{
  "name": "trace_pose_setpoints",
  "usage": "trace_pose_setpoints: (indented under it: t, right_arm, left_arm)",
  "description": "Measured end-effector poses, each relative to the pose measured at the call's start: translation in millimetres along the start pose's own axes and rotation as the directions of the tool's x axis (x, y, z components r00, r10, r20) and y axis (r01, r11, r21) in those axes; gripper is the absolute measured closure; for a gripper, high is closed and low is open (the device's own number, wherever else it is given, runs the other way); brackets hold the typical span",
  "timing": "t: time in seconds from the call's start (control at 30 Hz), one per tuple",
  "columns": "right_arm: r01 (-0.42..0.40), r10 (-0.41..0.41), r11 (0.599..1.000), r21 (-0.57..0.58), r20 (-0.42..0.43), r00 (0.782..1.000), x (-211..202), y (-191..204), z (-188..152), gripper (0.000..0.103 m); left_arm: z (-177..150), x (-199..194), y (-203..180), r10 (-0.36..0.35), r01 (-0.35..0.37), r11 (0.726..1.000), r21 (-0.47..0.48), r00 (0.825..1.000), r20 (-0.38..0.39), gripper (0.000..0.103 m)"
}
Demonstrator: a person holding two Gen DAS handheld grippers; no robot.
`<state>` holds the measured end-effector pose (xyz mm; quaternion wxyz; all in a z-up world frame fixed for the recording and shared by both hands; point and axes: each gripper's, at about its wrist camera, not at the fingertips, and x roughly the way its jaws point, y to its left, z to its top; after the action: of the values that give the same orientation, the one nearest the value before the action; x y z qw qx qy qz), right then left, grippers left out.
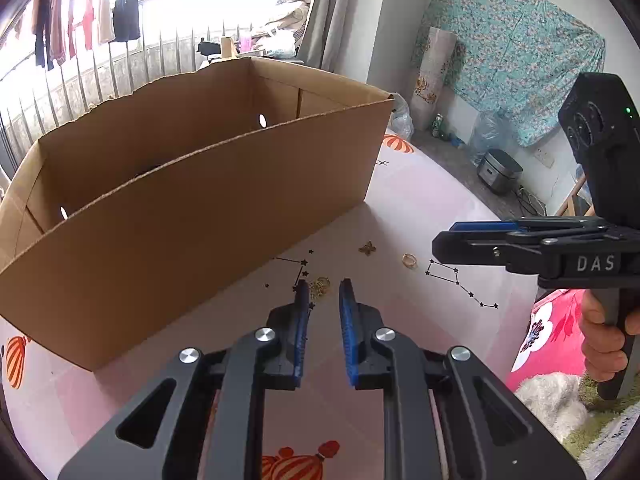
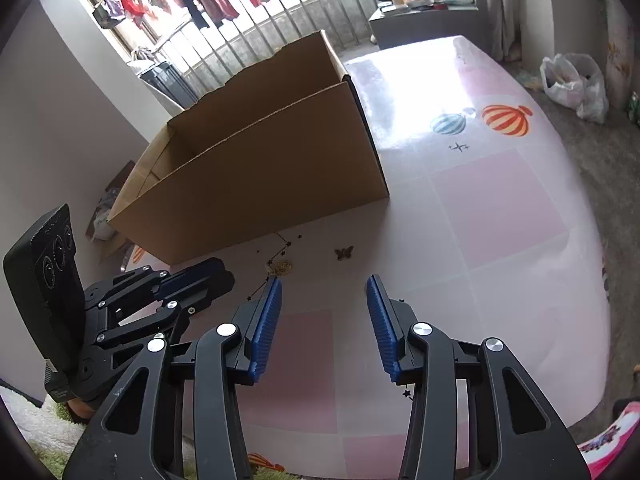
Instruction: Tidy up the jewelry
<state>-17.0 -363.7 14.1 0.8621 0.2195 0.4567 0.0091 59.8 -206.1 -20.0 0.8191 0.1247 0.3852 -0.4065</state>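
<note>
Lying by 1 cardboard box [image 1: 192,200]: 3 gold jewelry pcs [image 1: 409,260]; both tools, left [image 1: 325,294] & right [image 2: 323,284], released.

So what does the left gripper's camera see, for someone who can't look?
The left gripper points down at small gold jewelry on a pink patterned table, its blue pads slightly apart. A gold butterfly and ring lie nearby, beside an open cardboard box.

Gold filigree pendant [image 1: 320,286] lying flat at lower centre, gold butterfly charm [image 1: 367,247] up to its right, gold ring [image 1: 409,260] further right, all well apart
</note>
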Motion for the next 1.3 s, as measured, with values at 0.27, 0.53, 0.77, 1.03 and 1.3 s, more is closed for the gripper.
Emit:
trace_pose_setpoints:
  t: [0.27,0.53,0.77,1.03,1.3]
  right_arm:
    - [-0.029,0.025,0.997,0.076,0.053,0.998,1.2,-0.3,-11.5,0.062]
    - [-0.055,0.054,0.998,0.044,0.020,0.998,9.1,-2.8,-2.3,0.062]
    - [-0.092,0.093,0.996,0.020,-0.022,0.995,19.1,-5.0,3.6,0.062]
    - [-0.138,0.136,0.990,-0.018,-0.075,0.988,30.9,0.0,11.3,0.061]
    - [-0.132,0.130,0.991,-0.015,-0.089,0.988,34.6,1.3,9.2,0.061]
  left_arm:
    - [7.5,16.8,9.7,-0.010,0.014,0.998,0.068,0.999,-0.052,0.088]
    - [3.3,30.5,9.3,-0.013,0.014,1.000,0.008,0.996,-0.092,0.088]
    - [-0.6,32.7,6.5,0.023,-0.023,1.000,-0.006,0.994,-0.106,0.083]
    - [-0.1,30.3,9.7,0.048,-0.052,0.998,-0.032,0.993,-0.103,0.079]
    - [2.2,37.5,5.0,0.028,-0.030,0.999,-0.017,0.994,-0.109,0.079]
